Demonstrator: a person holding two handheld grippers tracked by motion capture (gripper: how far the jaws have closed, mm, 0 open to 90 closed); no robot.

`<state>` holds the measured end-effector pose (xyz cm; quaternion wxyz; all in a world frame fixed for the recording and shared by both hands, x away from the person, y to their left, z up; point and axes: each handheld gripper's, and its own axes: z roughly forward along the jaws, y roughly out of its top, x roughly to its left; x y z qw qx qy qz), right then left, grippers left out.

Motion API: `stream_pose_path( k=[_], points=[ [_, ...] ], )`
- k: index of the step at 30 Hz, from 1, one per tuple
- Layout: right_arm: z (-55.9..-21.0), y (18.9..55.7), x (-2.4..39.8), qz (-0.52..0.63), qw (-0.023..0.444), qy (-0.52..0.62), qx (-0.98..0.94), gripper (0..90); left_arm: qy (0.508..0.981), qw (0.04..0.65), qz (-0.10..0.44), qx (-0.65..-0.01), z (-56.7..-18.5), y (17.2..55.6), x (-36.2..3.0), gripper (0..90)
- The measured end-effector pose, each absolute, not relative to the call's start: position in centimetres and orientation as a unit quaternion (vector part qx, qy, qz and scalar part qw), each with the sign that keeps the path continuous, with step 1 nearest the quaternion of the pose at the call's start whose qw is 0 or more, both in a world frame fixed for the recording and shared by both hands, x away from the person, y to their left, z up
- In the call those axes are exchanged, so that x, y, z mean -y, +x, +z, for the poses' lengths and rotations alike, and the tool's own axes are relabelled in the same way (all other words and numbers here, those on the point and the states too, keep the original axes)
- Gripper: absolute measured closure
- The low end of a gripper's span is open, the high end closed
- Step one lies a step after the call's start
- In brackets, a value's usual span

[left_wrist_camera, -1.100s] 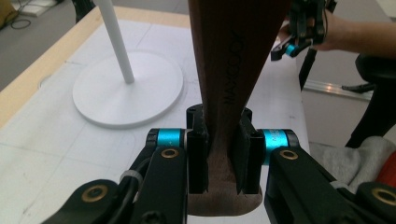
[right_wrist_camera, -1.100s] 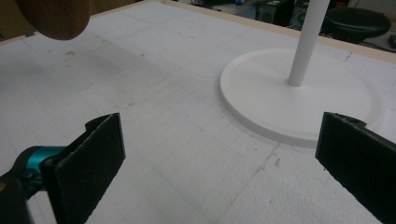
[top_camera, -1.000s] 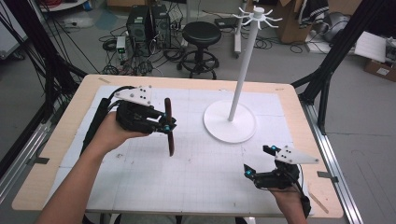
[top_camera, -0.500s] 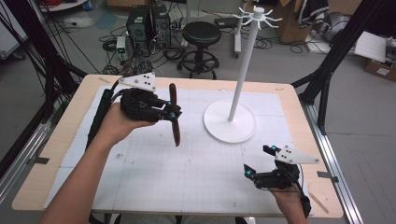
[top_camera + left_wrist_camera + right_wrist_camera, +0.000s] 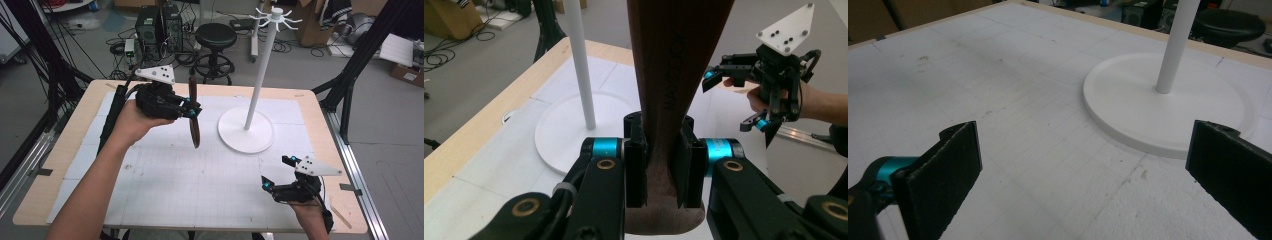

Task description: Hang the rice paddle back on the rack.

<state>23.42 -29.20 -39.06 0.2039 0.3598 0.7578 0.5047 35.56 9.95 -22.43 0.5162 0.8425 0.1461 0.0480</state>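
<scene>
My left gripper (image 5: 192, 111) clamped on dark wooden utensil (image 5: 193, 112); handle pinched between both pads, long part rising above jaws, blunt end hanging just below. White stand (image 5: 247, 131) beyond jaws, apart from utensil. My right gripper (image 5: 276, 172) jaws spread wide, nothing between; stand base ahead of them.

Wooden table (image 5: 65, 150) under white gridded mat (image 5: 200, 185), white stand (image 5: 246, 131) on it.
</scene>
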Motion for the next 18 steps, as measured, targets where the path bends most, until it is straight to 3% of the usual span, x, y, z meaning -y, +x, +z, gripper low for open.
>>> stream_pose_path(
  k=[18],
  points=[
    [-39.1, 23.4, 29.2, 0.505, 0.202, 0.360, -0.758, 0.5, 0.850, 0.501, 0.059, -0.151, -19.5, 36.7, -7.8, 77.6]
  ],
)
